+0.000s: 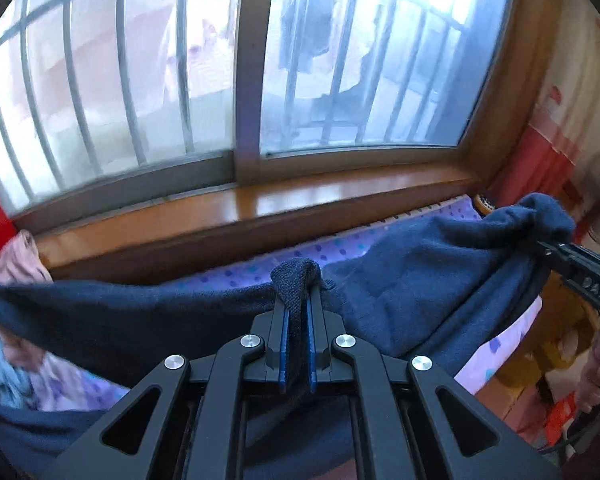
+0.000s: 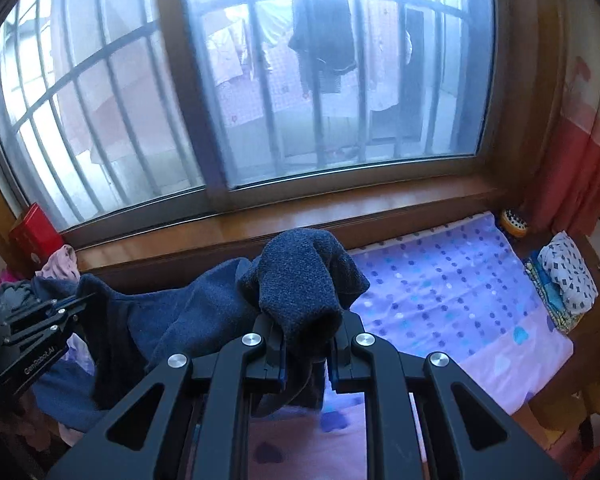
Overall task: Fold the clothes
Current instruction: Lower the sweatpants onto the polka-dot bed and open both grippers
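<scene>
Navy fleece garment [image 1: 412,280] pinched in left gripper [image 1: 297,332], jaws nearly closed on a fold. Right gripper [image 2: 306,354] clamps a thicker bunch; its pads are hidden by cloth. Garment spans between the two above the dotted purple bed sheet [image 2: 440,292]. Lower hem out of frame. Clothes pile [image 2: 56,268] at left blurred.

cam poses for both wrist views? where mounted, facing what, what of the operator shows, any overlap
Left wrist: on the left gripper, looking along its fingers towards the window; jaws shut on the navy garment; right gripper and a hand show at the right edge.
Right wrist: on the right gripper, facing the same window; jaws shut on a bunched fold of the garment; left gripper shows at the left edge.
Shared: window, sill, navy garment, purple dotted sheet, red box.
</scene>
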### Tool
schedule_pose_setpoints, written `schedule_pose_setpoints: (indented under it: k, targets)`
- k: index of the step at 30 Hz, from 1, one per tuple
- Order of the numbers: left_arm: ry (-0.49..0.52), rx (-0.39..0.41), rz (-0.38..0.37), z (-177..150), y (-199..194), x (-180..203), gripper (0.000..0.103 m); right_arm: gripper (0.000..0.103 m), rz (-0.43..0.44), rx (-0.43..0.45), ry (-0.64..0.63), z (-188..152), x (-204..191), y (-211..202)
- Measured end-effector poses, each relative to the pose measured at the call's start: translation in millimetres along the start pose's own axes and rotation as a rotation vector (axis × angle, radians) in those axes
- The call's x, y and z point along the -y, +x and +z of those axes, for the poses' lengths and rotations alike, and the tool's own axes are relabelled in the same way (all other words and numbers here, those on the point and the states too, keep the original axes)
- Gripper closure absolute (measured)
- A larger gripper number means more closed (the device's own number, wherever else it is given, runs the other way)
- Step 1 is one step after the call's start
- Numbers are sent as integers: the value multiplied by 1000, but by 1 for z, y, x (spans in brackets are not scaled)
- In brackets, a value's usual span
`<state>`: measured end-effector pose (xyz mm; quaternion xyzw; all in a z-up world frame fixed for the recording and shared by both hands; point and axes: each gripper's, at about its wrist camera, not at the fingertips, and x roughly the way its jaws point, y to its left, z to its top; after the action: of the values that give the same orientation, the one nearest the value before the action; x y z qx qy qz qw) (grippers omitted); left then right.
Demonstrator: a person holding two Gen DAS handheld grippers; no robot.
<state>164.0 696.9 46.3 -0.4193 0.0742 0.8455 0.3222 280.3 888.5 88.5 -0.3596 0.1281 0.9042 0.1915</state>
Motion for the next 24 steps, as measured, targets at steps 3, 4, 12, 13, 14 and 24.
schedule_pose_setpoints:
  k: [3, 4, 12, 13, 14, 24]
  targets:
    - [-33, -36, 1, 1, 18, 10, 97, 90, 11, 1, 2, 12, 30, 3]
    - [-35, -43, 4, 1, 24, 12, 97, 90, 20, -4, 3, 14, 35, 6]
    - [-69, -55, -12, 0, 46, 11, 97, 90, 9, -52, -27, 11, 36, 31]
    - [-77, -53, -20, 0, 47, 10, 97, 90, 1, -55, -33, 12, 34, 32]
    - [-87, -50, -34, -1, 48, 7, 97, 90, -10, -61, -38, 14, 32, 32]
    - [-86, -54, -90, 8, 71, -5, 96, 85, -103, -127, -70, 18, 23, 50]
